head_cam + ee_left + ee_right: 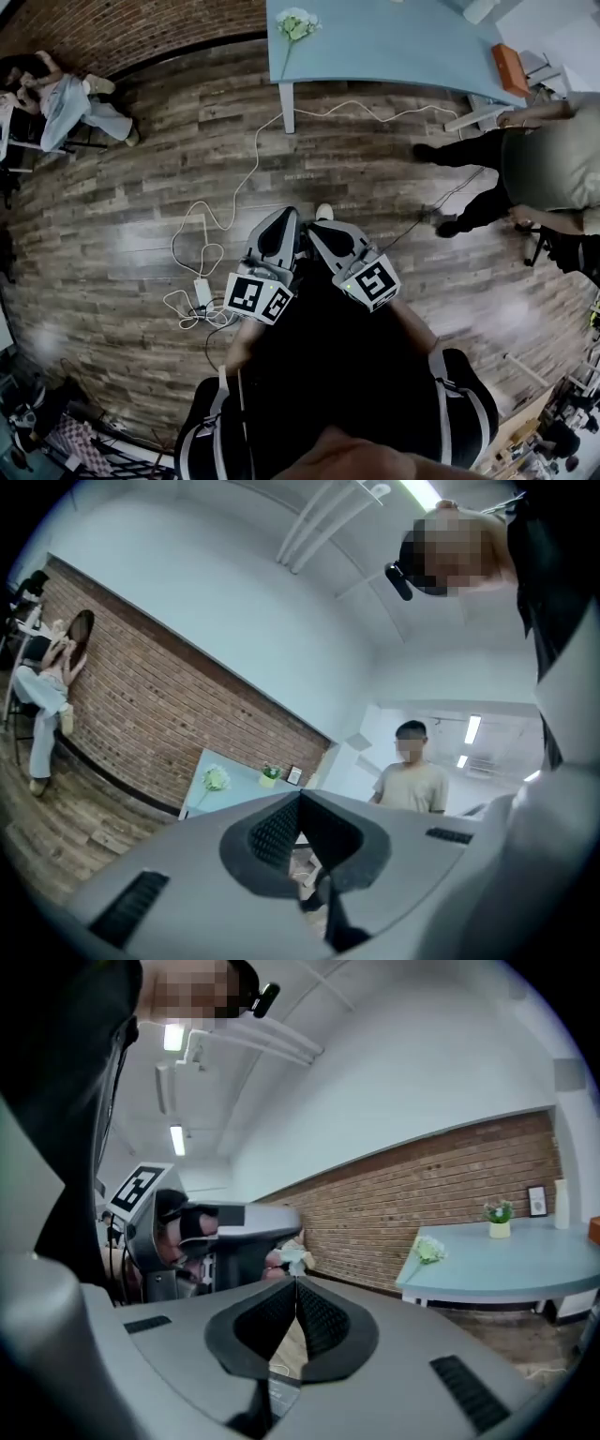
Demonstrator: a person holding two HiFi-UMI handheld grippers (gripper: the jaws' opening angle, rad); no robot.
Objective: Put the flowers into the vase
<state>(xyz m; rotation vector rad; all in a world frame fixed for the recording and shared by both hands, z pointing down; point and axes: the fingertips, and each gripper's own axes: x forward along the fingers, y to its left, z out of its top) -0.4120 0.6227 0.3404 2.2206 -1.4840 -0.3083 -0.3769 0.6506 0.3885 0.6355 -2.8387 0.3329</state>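
Lying on blue table (pixel 403 42): flowers (pixel 296 23); small pot (pixel 500 1230) holding green plant (pixel 498 1210).

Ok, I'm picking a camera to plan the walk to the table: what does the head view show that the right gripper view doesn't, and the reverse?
Only the head view: the loose cables and a standing person at the right.
Only the right gripper view: the potted plant and picture frame at the table's far edge, and the right gripper with its jaws shut on nothing.
Both: the table, the flowers lying on it, and the left gripper.
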